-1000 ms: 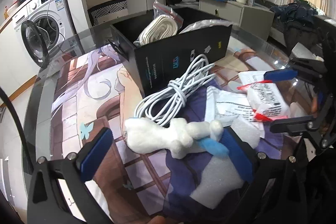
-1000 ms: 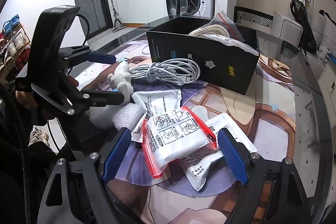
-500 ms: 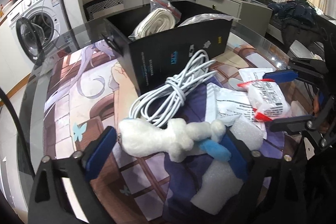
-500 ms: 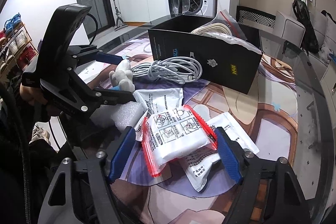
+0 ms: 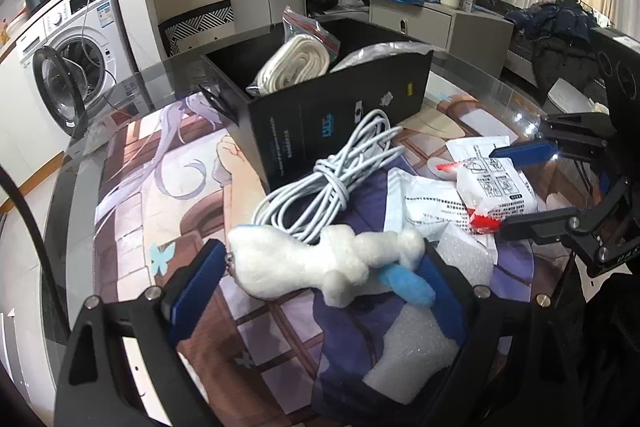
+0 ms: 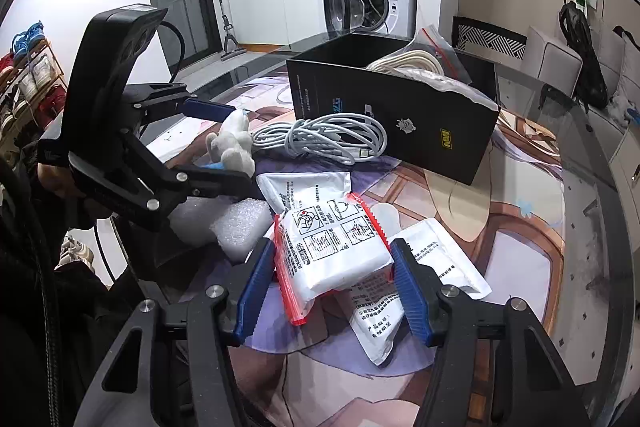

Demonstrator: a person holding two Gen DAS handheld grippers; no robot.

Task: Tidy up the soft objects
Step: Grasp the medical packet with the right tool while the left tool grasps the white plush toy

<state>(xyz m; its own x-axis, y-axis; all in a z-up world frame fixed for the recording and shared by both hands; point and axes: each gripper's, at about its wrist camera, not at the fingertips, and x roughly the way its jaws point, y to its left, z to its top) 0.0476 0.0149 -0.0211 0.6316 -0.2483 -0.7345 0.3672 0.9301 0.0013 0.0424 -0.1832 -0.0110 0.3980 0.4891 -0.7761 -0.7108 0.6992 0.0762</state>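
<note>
My left gripper (image 5: 316,279) is shut on a white plush toy (image 5: 320,259) with a blue part, held between its blue pads; the toy also shows in the right wrist view (image 6: 232,147). My right gripper (image 6: 332,291) is shut on a white zip bag with a red seal (image 6: 332,243), which also shows in the left wrist view (image 5: 496,191). A black box (image 5: 340,115) behind holds a bagged white rope (image 5: 292,67). A white cable bundle (image 5: 336,179) lies in front of the box.
White foam pieces (image 5: 412,355) lie under the left gripper and a foam block (image 6: 240,223) beside the bag. Flat white packets (image 6: 404,311) lie on the printed mat (image 5: 168,195). The glass table edge (image 5: 60,211) runs along the left.
Both grippers have closed in on their objects: the left on the plush toy, the right on the zip bag. The left gripper shifted slightly toward the box.
</note>
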